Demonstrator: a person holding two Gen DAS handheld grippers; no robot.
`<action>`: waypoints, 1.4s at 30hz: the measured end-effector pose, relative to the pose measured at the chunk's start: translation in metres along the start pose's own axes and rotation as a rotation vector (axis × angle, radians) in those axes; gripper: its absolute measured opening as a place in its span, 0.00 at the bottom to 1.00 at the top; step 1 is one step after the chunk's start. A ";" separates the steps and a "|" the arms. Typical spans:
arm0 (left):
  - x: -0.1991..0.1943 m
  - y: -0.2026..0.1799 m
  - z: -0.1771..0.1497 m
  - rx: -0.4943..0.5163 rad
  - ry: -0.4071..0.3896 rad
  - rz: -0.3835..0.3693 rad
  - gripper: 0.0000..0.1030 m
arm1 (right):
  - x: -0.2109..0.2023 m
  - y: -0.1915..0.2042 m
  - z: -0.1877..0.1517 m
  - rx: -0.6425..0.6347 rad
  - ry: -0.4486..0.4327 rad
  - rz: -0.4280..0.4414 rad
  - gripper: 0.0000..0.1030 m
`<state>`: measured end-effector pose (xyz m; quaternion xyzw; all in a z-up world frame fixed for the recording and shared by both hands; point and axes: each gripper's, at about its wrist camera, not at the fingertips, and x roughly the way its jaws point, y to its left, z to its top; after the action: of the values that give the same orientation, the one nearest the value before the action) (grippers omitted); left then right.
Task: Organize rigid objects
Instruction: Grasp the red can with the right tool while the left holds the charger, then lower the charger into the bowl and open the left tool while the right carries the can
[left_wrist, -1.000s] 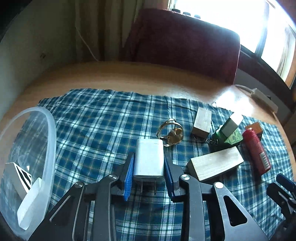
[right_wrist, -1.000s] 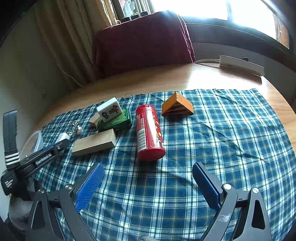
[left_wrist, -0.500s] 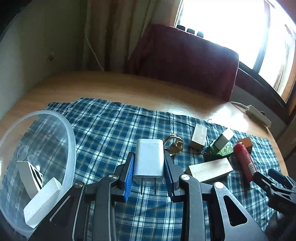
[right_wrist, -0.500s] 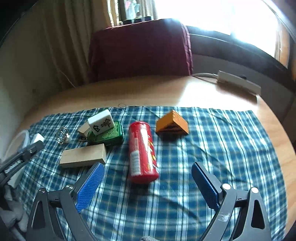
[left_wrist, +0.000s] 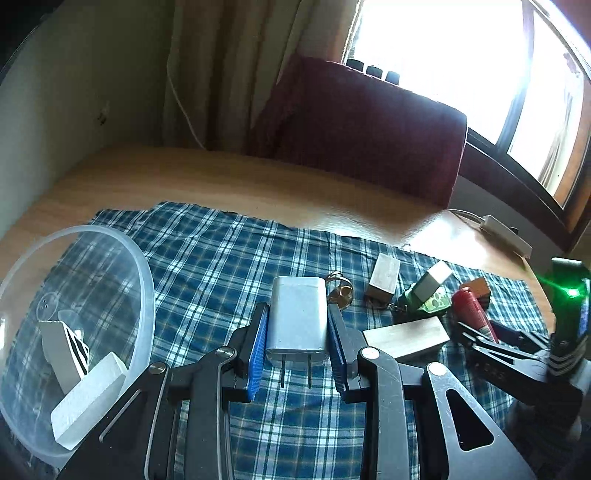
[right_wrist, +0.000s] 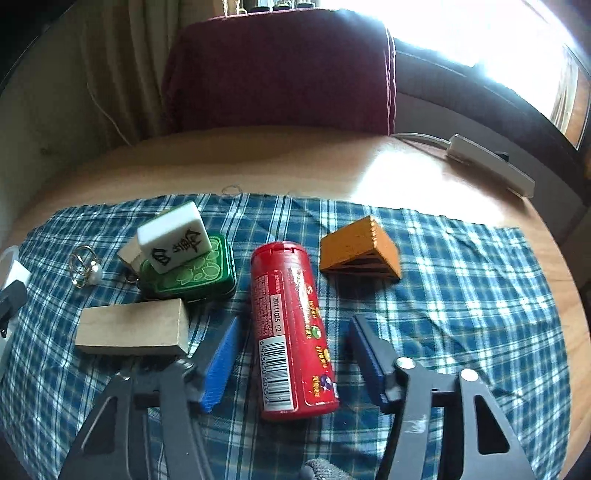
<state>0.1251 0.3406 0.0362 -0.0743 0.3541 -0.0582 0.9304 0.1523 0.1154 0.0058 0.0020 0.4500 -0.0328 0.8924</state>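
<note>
My left gripper (left_wrist: 297, 328) is shut on a white plug adapter (left_wrist: 298, 319), held above the checked cloth with its prongs toward the camera. A clear plastic bowl (left_wrist: 146, 284) at the left holds two white blocks (left_wrist: 86, 397). My right gripper (right_wrist: 291, 354) is open, its blue pads on either side of a red tube (right_wrist: 291, 325) that lies on the cloth. Nearby sit a wooden block (right_wrist: 131, 326), a green tin (right_wrist: 192, 275) with a mahjong tile (right_wrist: 173, 236) on top, an orange wedge (right_wrist: 360, 251) and a ring (right_wrist: 83, 266).
A blue checked cloth (right_wrist: 461, 295) covers part of a round wooden table (right_wrist: 332, 173). A dark red chair back (right_wrist: 280, 70) stands behind the table. A white power strip (right_wrist: 491, 168) lies at the far right edge. A small wooden block (left_wrist: 384, 277) lies on the cloth.
My left gripper has risen with the plug adapter and drawn back. My right gripper has moved forward and down until its open fingers straddle the red tube.
</note>
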 end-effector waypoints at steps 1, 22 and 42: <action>0.000 0.000 0.000 0.001 0.000 0.000 0.30 | 0.000 0.000 0.000 -0.002 -0.005 0.000 0.53; -0.007 0.002 0.002 -0.013 -0.024 -0.002 0.30 | -0.061 0.007 -0.003 0.071 -0.089 0.180 0.35; -0.023 0.011 0.005 -0.061 -0.071 -0.004 0.30 | -0.081 0.050 -0.020 0.038 -0.099 0.310 0.35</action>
<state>0.1120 0.3560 0.0523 -0.1055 0.3225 -0.0467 0.9395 0.0914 0.1706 0.0579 0.0865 0.3991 0.0966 0.9077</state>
